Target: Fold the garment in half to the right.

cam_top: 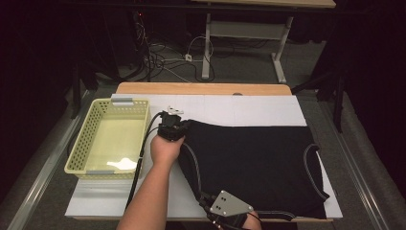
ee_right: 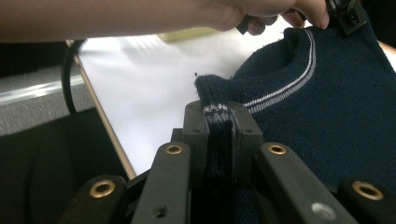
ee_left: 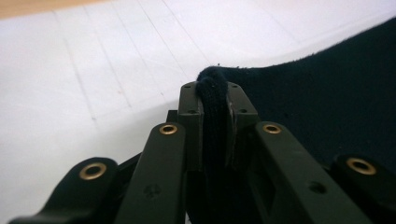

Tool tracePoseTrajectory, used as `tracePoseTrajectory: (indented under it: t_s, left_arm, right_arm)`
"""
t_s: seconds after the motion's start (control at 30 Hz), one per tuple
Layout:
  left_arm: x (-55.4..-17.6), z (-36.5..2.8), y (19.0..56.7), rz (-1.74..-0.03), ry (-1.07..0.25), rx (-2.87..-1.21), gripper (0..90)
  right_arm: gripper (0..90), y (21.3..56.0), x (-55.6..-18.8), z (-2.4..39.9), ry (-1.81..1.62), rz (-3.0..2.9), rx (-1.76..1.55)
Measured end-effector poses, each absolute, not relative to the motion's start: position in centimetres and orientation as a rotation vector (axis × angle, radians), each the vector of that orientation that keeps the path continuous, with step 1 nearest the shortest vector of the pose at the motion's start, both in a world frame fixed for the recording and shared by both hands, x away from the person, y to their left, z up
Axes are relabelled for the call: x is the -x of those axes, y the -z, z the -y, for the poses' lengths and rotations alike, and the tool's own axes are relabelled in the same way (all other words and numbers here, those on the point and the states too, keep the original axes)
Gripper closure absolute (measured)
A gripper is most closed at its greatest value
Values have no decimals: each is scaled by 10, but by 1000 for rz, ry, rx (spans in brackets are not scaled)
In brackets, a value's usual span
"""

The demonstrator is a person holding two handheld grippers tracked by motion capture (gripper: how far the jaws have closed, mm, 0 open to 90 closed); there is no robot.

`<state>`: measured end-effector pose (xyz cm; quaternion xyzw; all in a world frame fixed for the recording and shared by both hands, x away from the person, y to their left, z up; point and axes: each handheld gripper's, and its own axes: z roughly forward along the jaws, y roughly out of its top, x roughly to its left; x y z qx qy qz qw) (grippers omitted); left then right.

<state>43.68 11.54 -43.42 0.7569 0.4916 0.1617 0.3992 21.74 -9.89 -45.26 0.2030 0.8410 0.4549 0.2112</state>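
White sheeting is covering the tabletop (cam_top: pixel 249 111) in front of you, with a dark navy sweater (cam_top: pixel 253 163) spreading over its right half and a yellow basket (cam_top: pixel 91 139) sitting to the left. Your left gripper (ee_left: pixel 214 100) is pinching the sweater's far left corner, jaws clamped on a fold of knit. Your right gripper (ee_right: pixel 218 116) is biting the striped hem at the near edge, likewise closed tight on cloth.

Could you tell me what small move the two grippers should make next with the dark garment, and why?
Probably lift both together: the left gripper and right gripper are each shut on an edge of the dark garment, which mostly lies flat on the white sheet.
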Motion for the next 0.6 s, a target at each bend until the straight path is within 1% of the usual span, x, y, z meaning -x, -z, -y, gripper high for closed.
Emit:
tracePoseTrajectory:
  t_s: [0.27,0.43,0.6]
  left_arm:
    - [-420,-142,403,-1292,-487,-1903,782]
    - [-416,-157,396,-1318,-491,-1914,782]
    - [-416,-153,397,-1312,-479,-1924,782]
  right_arm:
    - [806,437,-212,74,-1356,-2334,-449]
    - [806,430,-210,60,-1408,-2337,-370]
    - [806,436,-215,62,-1396,-2359,-387]
